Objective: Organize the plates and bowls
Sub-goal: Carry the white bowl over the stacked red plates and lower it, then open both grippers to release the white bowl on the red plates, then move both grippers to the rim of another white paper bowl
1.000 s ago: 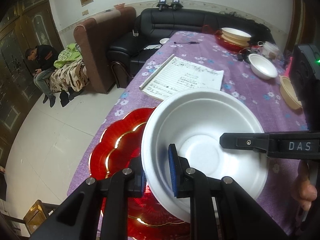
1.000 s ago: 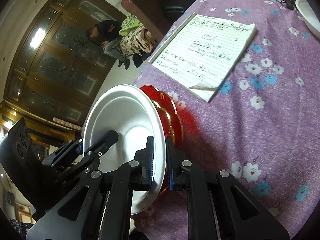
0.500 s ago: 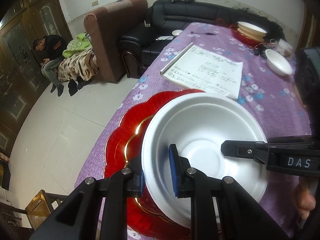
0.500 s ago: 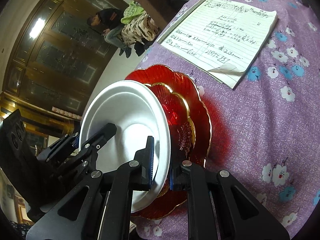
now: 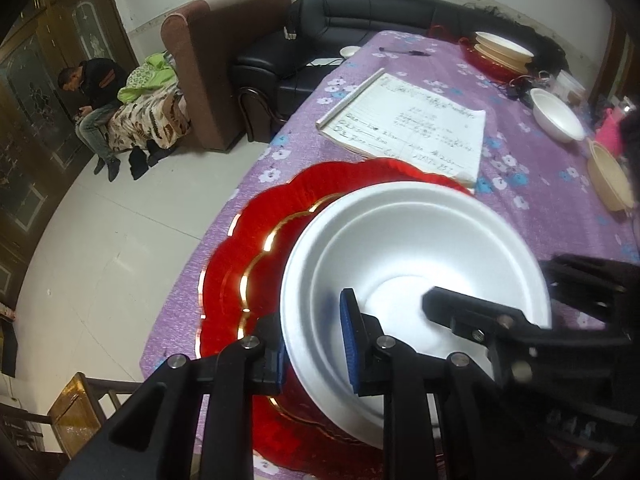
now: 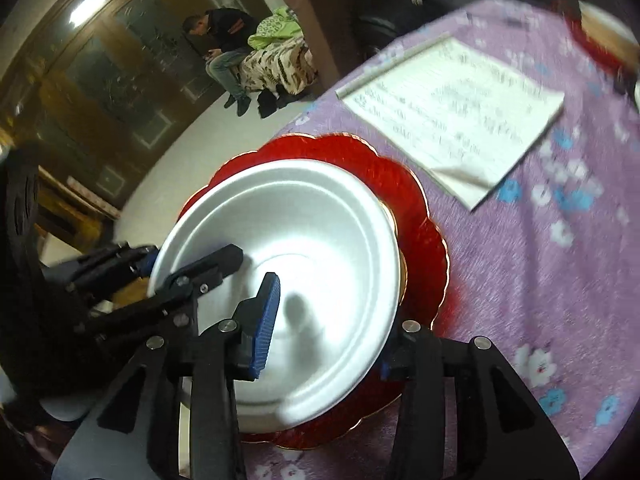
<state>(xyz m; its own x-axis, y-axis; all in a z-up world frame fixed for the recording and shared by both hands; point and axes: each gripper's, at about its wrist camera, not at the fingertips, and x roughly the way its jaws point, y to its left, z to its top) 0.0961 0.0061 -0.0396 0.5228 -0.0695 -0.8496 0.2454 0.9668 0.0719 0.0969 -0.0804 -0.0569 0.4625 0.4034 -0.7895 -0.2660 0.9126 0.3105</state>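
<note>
I have a white foam bowl (image 5: 416,264), matte and smooth with a round flat base, sitting on a glossy red plate (image 5: 256,248) with a scalloped, gold-trimmed rim, near the edge of the table (image 5: 532,208) in its purple cloth printed with small white and blue flowers. My left claw (image 5: 314,344) pinches the bowl's near rim, one ribbed blue pad (image 5: 349,344) inside the wall and the other outside it. My right claw (image 6: 324,324) has just been opening: its blue ribbed pad (image 6: 266,320) stands clear inside the bowl, the other finger is out past the rim, so the wall lies between the spread jaws untouched. Beyond the plate lies a ruled paper notepad (image 5: 412,128), covered with handwriting too small for me to read, one corner curled. Further off I see a second white bowl (image 5: 556,114), a cream bowl (image 5: 608,180) at the right edge, and a stack of cream dishes (image 5: 504,52) on another red plate (image 5: 480,65). A black leather sofa (image 5: 360,28) and a brown armchair (image 5: 216,64) stand past the table, and a person (image 5: 96,100) sits at the far left.
</note>
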